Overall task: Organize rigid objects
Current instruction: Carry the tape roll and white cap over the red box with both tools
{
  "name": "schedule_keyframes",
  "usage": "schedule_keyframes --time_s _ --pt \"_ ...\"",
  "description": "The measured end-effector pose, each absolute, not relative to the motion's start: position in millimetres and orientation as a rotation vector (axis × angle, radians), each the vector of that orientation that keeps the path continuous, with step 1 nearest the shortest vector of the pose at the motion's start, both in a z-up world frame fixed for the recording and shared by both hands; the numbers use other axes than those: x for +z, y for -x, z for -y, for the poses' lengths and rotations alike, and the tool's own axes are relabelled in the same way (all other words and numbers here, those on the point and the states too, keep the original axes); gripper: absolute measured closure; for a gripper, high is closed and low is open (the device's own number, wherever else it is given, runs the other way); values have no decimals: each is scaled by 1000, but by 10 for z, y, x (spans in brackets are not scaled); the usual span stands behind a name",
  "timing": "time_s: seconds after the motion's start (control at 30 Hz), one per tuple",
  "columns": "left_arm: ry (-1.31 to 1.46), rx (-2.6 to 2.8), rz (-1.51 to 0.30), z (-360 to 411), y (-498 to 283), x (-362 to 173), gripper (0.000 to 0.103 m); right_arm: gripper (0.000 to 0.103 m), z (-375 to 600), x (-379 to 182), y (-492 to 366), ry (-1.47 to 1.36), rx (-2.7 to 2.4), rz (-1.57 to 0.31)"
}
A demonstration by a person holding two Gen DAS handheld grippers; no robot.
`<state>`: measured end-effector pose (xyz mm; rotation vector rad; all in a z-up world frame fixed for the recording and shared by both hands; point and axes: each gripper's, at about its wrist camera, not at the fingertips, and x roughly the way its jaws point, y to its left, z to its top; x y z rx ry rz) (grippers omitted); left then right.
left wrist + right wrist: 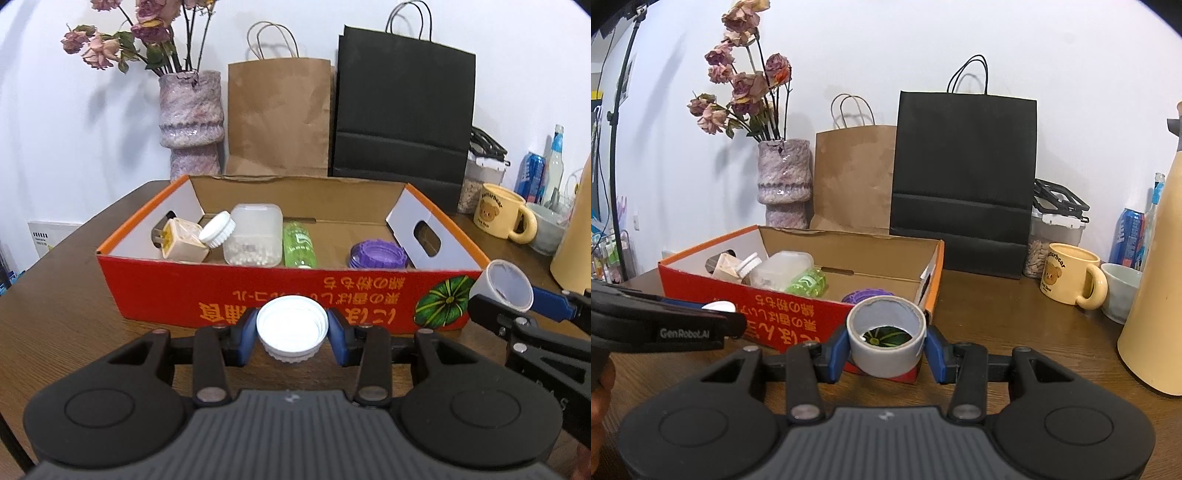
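Observation:
My left gripper [292, 330] is shut on a white screw cap [291, 325], held just in front of the red cardboard box [221, 295]. My right gripper [886, 347] is shut on a grey tape roll [886, 341], held near the box's front right corner [931, 295]; the roll also shows in the left wrist view [504, 284]. Inside the box lie a beige plug adapter [181, 240], a white cap [218, 229], a clear container of white beads [255, 236], a green bottle [299, 243] and a purple lid [376, 254].
A vase of dried roses [192, 122], a brown paper bag [279, 118] and a black paper bag [402, 122] stand behind the box. A yellow bear mug [1071, 273], a jar [1052, 240], a blue can [1128, 236], a small bowl [1121, 288] and a cream jug [1156, 295] stand at the right.

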<state>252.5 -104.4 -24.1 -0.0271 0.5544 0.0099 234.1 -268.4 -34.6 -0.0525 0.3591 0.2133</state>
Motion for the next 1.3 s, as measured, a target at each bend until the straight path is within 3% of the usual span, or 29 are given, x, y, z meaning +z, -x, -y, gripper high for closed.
schedule_keyframes --time_s 1.3 --pt "62 58 -457 549 -2947 79 62 60 2038 -203 -2665 -19 204 -276"
